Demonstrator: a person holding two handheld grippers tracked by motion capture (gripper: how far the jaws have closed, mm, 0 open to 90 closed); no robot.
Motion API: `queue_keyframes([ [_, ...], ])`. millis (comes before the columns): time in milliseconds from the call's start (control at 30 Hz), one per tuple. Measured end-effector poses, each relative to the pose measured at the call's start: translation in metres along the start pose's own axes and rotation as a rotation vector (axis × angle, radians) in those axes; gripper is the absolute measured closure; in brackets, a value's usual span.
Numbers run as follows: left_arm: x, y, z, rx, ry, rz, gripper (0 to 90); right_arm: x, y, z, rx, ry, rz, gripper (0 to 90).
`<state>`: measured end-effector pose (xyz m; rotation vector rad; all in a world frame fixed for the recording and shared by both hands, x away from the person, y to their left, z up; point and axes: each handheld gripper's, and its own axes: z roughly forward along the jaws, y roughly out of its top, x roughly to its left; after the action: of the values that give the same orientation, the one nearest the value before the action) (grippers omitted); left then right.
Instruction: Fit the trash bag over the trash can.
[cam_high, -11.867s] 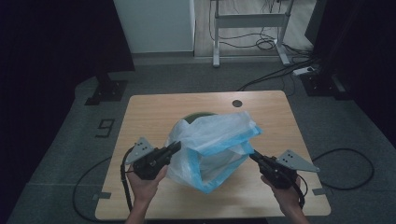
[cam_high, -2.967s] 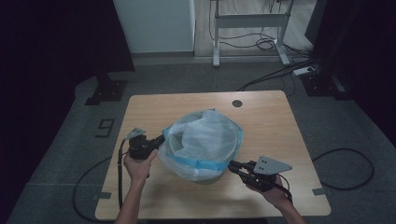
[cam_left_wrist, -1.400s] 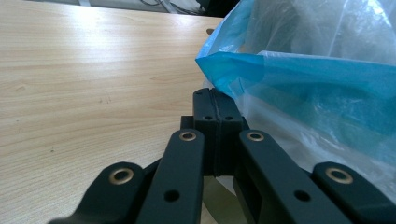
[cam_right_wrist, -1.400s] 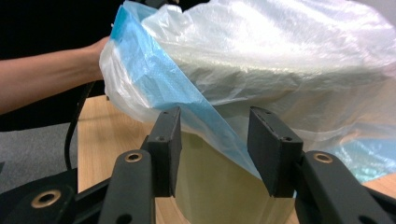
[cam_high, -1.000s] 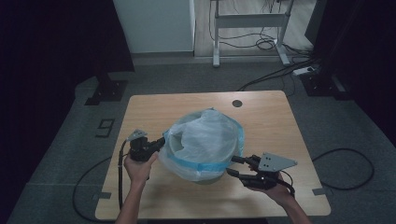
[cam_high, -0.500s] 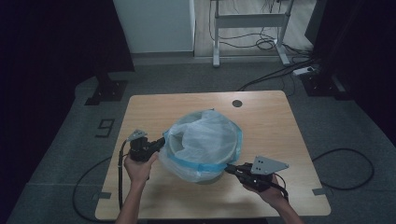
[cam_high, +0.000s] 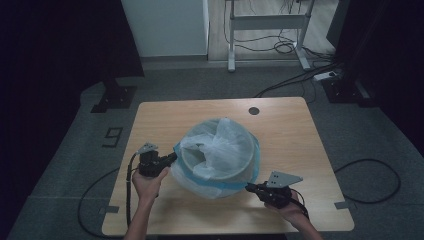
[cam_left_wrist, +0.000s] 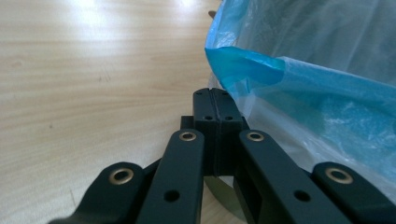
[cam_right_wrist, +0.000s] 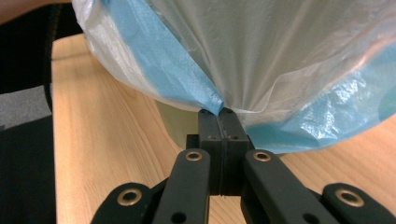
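At the lower right of the high view, the right tongs are clamped on the blue hem of the plastic bag; the right gripper view shows their jaws pressed together on a pinch of film, having just closed on it. At lower left, the left tongs are closed on the bag's opposite edge, the blue hem caught at their tips in the left gripper view. The bag is drawn over a round bin at the middle of the wooden counter. Farther up, a dark round hole lies near the counter's far edge.
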<state>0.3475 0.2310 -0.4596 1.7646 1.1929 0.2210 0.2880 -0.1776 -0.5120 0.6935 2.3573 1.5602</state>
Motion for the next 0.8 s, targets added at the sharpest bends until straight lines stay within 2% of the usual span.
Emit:
queue_keyframes([
  [100,0.0,-0.002,0.004,0.036,-0.012,-0.012,89.9,-0.004,-0.005,0.006,0.04,-0.021,0.016,89.0],
  [333,-0.001,-0.011,0.015,0.106,-0.015,-0.006,89.8,-0.009,-0.016,0.011,0.085,-0.044,0.056,89.0],
  [467,-0.003,-0.014,0.019,0.131,-0.011,0.011,89.8,-0.015,-0.021,0.012,0.093,-0.063,0.074,89.0],
  [800,-0.004,-0.016,0.024,0.174,-0.011,0.013,89.2,-0.02,-0.024,0.01,0.097,-0.092,0.087,88.9],
])
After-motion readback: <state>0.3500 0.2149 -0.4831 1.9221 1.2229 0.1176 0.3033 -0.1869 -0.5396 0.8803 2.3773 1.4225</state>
